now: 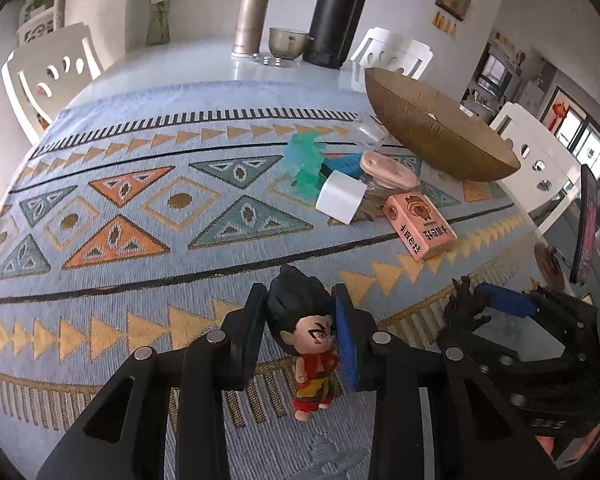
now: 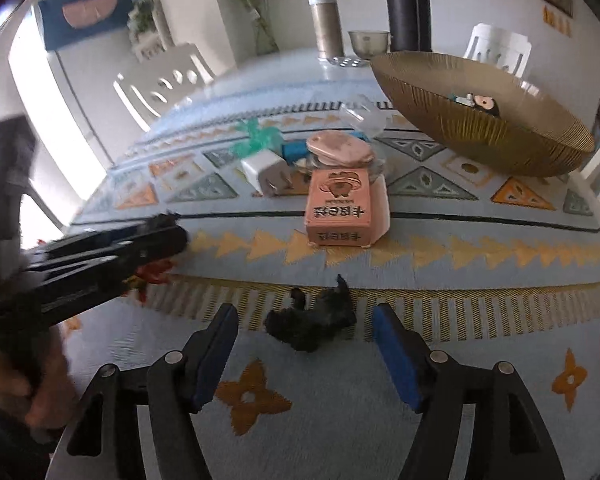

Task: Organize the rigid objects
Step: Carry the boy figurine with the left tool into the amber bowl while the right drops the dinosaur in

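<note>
My left gripper (image 1: 300,320) is shut on the black-haired head of a small figurine (image 1: 306,344) in red and yellow clothes, held above the patterned tablecloth. My right gripper (image 2: 306,320) is open around a dark black figurine (image 2: 312,322) that lies on the cloth between its blue pads (image 2: 396,360). That dark figurine (image 1: 466,308) and the right gripper also show at the right of the left wrist view. A gold bowl (image 2: 480,140) stands at the back right with small items inside.
On the cloth lie a pink box (image 2: 338,208), a white charger (image 2: 266,174), a green translucent toy (image 2: 256,138), a pink-lidded jar (image 2: 340,148), a blue item (image 2: 296,150) and a clear plastic case (image 2: 366,118). Flasks and a cup (image 1: 288,42) stand at the far edge. White chairs surround the table.
</note>
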